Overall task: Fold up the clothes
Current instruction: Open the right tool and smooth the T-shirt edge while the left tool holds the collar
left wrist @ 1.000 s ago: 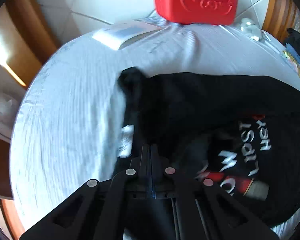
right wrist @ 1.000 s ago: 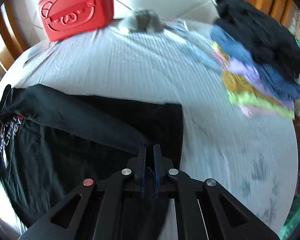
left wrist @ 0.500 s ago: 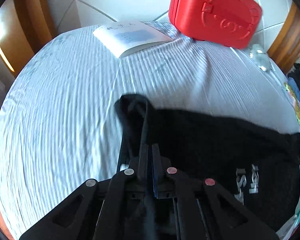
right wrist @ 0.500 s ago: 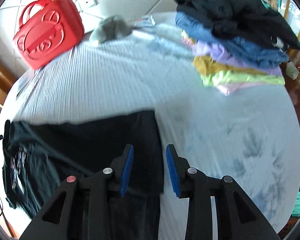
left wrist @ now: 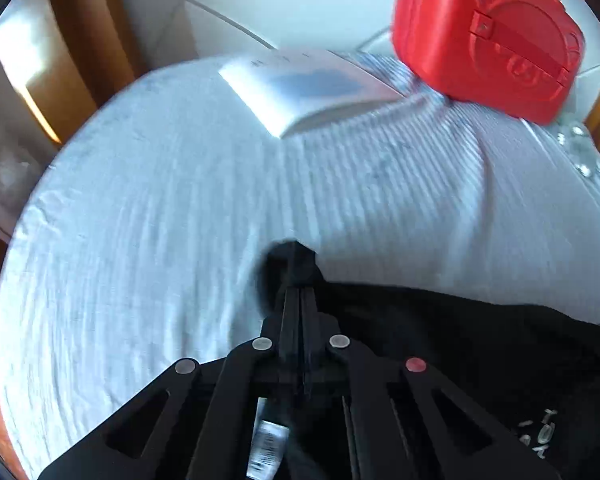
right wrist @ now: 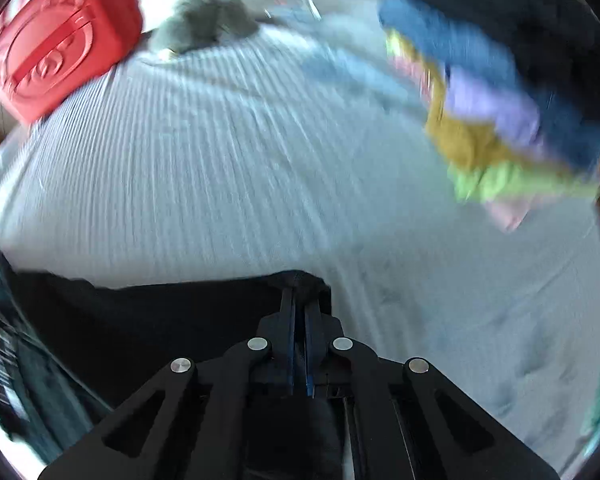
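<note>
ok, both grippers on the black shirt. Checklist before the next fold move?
1. Left hand-held gripper shut on the black T-shirt: ok.
2. Right hand-held gripper shut on the shirt's edge: ok.
3. Striped bed sheet ahead free of items: ok.
4. Red case and booklet away from the shirt: ok.
5. Folded clothes stack apart from the shirt: ok.
6. Shirt flat between the grips: cannot tell, blurred.

White lettering on the black shirt [left wrist: 480,360] is too blurred to read.

Matt black cloth shirt [left wrist: 460,340], ribbed bedsheet [left wrist: 159,220]
</note>
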